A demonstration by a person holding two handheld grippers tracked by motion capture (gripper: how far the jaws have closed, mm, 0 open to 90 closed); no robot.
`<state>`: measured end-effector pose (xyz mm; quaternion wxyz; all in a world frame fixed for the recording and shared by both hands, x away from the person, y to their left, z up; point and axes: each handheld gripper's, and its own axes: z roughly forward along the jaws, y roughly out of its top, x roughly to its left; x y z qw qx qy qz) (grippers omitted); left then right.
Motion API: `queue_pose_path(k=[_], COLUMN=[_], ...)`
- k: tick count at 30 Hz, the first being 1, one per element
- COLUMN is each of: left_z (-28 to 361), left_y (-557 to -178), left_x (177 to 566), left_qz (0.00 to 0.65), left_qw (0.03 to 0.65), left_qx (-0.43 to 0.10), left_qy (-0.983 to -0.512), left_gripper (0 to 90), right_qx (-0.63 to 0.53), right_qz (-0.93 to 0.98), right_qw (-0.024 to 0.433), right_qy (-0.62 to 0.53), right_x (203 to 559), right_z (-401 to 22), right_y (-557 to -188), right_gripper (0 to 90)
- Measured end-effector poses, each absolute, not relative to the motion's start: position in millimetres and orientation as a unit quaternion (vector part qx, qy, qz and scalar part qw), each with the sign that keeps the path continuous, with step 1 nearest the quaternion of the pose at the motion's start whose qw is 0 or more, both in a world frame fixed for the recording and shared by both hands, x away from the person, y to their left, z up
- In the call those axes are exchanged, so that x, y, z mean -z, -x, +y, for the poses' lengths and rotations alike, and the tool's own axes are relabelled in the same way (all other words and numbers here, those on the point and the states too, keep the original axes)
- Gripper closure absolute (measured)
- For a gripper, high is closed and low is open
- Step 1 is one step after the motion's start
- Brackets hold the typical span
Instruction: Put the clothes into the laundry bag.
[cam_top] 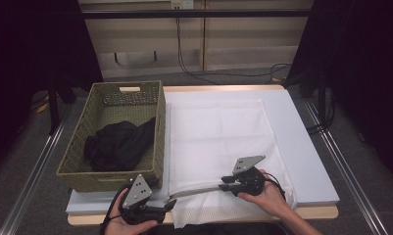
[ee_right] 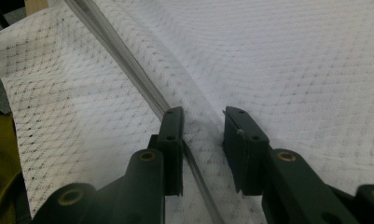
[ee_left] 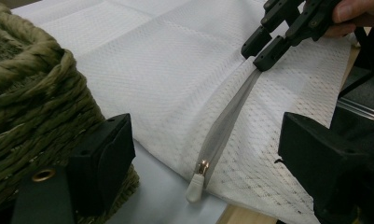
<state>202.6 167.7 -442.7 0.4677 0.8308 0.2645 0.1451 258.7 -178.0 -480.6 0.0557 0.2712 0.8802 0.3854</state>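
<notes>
On the tabletop [cam_top: 311, 171], a white mesh laundry bag [cam_top: 218, 137] lies flat, spread from the middle toward the near edge, with a woven basket [cam_top: 93, 122] just beside it on the left. Inside the basket sits a crumpled black garment [cam_top: 118, 144].

A grey zipper [ee_left: 226, 119] runs along the near part of the bag, and its pale pull tab [ee_left: 194, 189] hangs off the bag's left corner, close to the basket's base.

Down at the near left corner, the left gripper [cam_top: 168, 204] is held by the person's left hand [cam_top: 125, 226]. In the left gripper view its jaws stand wide apart, with the pull tab lying between them but touched by neither pad.

Further right, the right gripper [cam_top: 224, 183] is held by the person's right hand [cam_top: 267, 196] and rests low over the bag. Its jaws are partly apart; in the right gripper view they sit down on the mesh with the zipper line passing between them, one pad right against the zipper's edge. I cannot tell whether they have pinched any fabric.
</notes>
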Motion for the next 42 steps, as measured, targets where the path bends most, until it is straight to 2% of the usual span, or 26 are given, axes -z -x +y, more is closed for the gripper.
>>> queue_pose_path(k=[10, 15, 21, 23, 25, 27, 28, 33, 37, 40, 42], left_z=[168.9, 168.9, 167.6, 167.2, 166.5, 165.0, 163.5, 162.2, 161.4, 163.6, 166.6], left_y=[-203.1, -201.5, -202.3, -202.5, -202.5, -201.9, -201.6, -201.4, -199.5, -199.9, -199.4], left_x=[443.0, 444.4, 443.7, 444.1, 444.9, 446.0, 446.4, 446.7, 446.2, 445.4, 447.0], left_qz=[0.262, 0.262, 0.257, 0.257, 0.255, 0.259, 0.252, 0.25, 0.249, 0.25, 0.253], left_qw=[0.461, 0.465, 0.456, 0.455, 0.456, 0.456, 0.45, 0.45, 0.456, 0.451, 0.448], left_qx=[-0.145, -0.142, -0.146, -0.144, -0.144, -0.14, -0.14, -0.139, -0.138, -0.141, -0.143], left_qy=[-0.835, -0.834, -0.84, -0.84, -0.84, -0.84, -0.845, -0.846, -0.844, -0.845, -0.845], left_gripper=[17.9, 17.6, 17.6, 17.6, 17.6, 17.6, 17.6, 17.6, 17.6, 17.6, 17.5], right_qx=[-0.381, -0.377, -0.386, -0.378, -0.366, -0.366, -0.369, -0.369, -0.367, -0.359, -0.362], right_qz=[0.875, 0.876, 0.869, 0.873, 0.878, 0.878, 0.876, 0.872, 0.877, 0.883, 0.883], right_qw=[0.03, 0.046, 0.063, 0.077, 0.096, 0.097, 0.096, 0.108, 0.101, 0.1, 0.096], right_qy=[-0.299, -0.296, -0.304, -0.299, -0.294, -0.294, -0.296, -0.304, -0.293, -0.287, -0.282], right_x=[478.6, 477.0, 475.3, 477.0, 478.4, 478.4, 478.8, 481.3, 482.3, 481.0, 481.2], right_z=[-179.6, -177.8, -180.8, -179.8, -178.5, -178.6, -179.9, -183.0, -182.8, -181.3, -182.5], right_y=[-266.0, -266.0, -268.6, -268.9, -268.6, -268.8, -269.8, -273.1, -276.3, -278.2, -279.8], right_gripper=[77.9, 86.5, 87.3, 83.2, 74.1, 71.7, 60.8, 43.7, 37.7, 39.0, 43.1])
